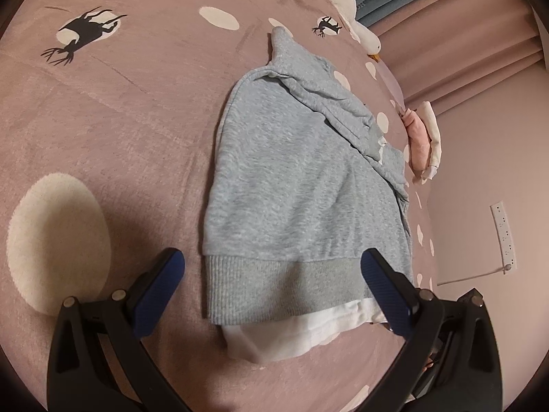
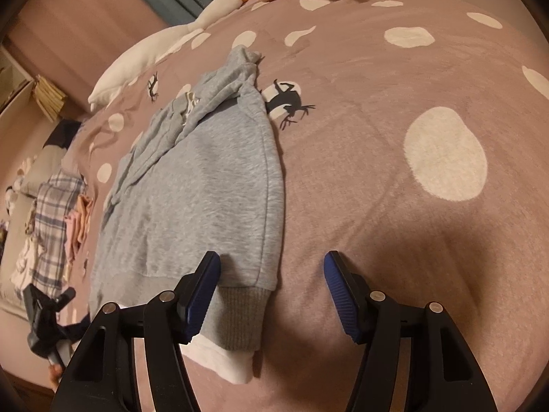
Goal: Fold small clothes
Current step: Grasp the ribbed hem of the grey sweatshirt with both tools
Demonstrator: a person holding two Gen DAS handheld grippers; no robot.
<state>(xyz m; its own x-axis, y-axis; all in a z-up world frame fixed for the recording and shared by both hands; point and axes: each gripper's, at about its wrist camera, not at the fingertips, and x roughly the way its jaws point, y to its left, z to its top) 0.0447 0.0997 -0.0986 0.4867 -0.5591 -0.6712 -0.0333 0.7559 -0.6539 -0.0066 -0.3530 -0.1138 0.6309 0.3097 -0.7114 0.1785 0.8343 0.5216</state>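
Note:
A small grey sweatshirt (image 1: 291, 178) with a ribbed hem and a white under-layer (image 1: 302, 333) lies on the mauve bedspread (image 1: 120, 144), one sleeve folded across its back. My left gripper (image 1: 272, 267) is open just above the hem, its right finger over the hem's right end, its left finger over bare bedspread. In the right wrist view the sweatshirt (image 2: 206, 185) lies left of centre. My right gripper (image 2: 271, 269) is open over the hem's right corner, its left finger above the fabric. The other gripper (image 2: 48, 312) shows at lower left.
A white goose plush (image 2: 154, 44) lies along the bed's far side. Folded pink and white clothes (image 1: 422, 137) sit near the bed edge. A pile of plaid and pink clothes (image 2: 58, 213) lies beyond the bed's left side. A wall socket strip (image 1: 504, 237) is at right.

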